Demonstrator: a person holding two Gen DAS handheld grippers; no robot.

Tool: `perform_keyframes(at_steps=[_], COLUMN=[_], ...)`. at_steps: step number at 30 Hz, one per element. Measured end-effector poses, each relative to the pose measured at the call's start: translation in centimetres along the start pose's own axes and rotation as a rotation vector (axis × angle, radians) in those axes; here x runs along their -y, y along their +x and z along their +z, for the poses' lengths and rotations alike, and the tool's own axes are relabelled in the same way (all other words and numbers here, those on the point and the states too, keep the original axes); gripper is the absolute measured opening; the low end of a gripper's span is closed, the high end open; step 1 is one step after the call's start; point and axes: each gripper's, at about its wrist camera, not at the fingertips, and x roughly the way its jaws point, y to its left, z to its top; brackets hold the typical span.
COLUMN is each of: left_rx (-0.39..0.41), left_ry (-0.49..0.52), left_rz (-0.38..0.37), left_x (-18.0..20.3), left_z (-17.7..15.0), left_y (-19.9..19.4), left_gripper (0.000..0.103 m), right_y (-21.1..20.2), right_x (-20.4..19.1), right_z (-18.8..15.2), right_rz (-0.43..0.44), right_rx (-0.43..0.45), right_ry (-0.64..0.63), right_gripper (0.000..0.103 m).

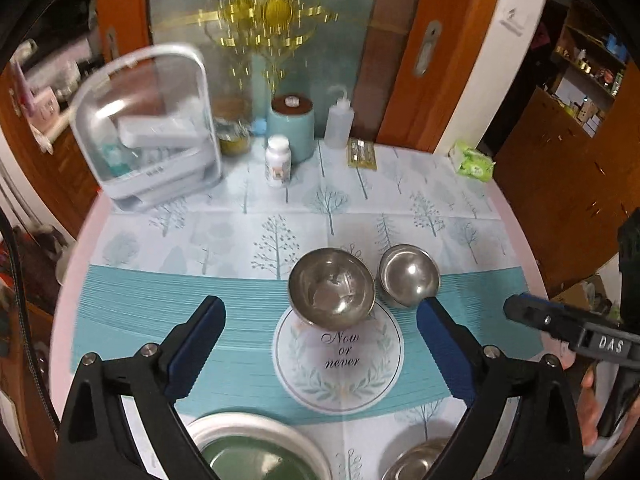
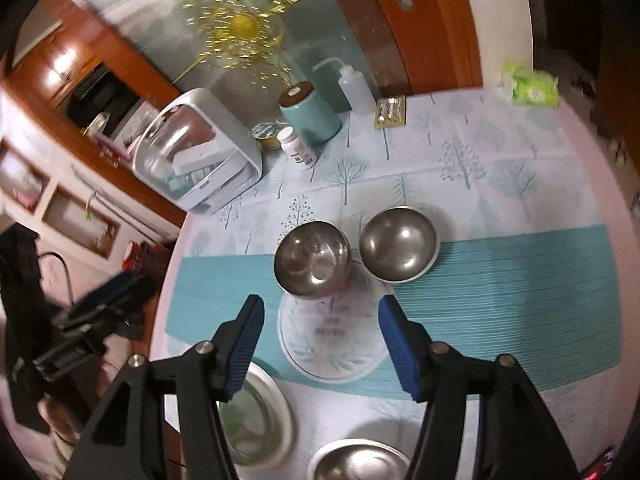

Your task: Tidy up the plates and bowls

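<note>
Both my jaws stand apart and empty; the steel bowls [image 1: 332,289] look light, stiff, slippery, so I'd pinch a rim.

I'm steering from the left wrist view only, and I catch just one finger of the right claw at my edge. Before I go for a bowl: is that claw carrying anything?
Observer: No. In the right wrist view the right claw stands open with nothing between its fingers; the table shows through the gap.
Operator: And the steel thing cut off at my bottom right corner, what is it?
Observer: A shallow steel dish with a broad rim. The part that shows is empty. It sits at the near edge, right of the white-rimmed plate.
</note>
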Motion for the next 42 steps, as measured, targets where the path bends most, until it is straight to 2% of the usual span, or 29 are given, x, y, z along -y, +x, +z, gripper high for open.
perform_keyframes(at_steps=[5,10,17,20,22,23,25,27,36,42], left_rx=[-0.108,-0.202,-0.264,-0.281,-0.291,-0.304,-0.332,-0.344,-0.352,-0.324], left_ry=[-0.063,-0.13,-0.162,-0.13,-0.103,-0.093,-0.076,-0.04,0.027,0.072], left_rz=[-0.02,-0.059,-0.103,-0.12,-0.127,-0.141,-0.146,-0.09,-0.154,-0.182], left_x=[-2.2,-4.7,-6.1,-5.7,-5.4,-5.2,-5.0,-4.8,-3.8,-2.4], left_z=[1.7,1.7,1.3,1.4,1.4,1.3,0.9,0.6,-0.4,-1.9], left_y=[8.1,14.8,20.8,22.5,23.5,24.2,25.1,25.7,24.2,18.4], left_gripper=[0.096,0.096,0.092,0.081,0.063,0.056,0.021,0.011,0.008,0.01], right_y=[6.4,11.7,16.8,18.4,19.4,19.8,20.6,21.0,19.0,14.6], right_x=[1.4,2.4,2.6,2.8,3.0,3.1,3.2,3.4,4.0,3.1], right_z=[0.9,0.6,0.6,0.9,1.1,1.1,1.1,1.1,0.0,-1.0], right_rz=[0.006,0.018,0.013,0.004,-0.012,-0.024,-0.028,-0.065,-0.06,-0.055], right_rx=[-0.091,-0.163,-0.203,-0.203,-0.198,-0.199,-0.209,-0.215,-0.219,-0.206], right_ry=[0.125,0.218,0.274,0.296,0.303,0.301,0.298,0.287,0.261,0.189], right_gripper=[0.06,0.06,0.06,0.06,0.058,0.052,0.035,0.016,0.013,0.011])
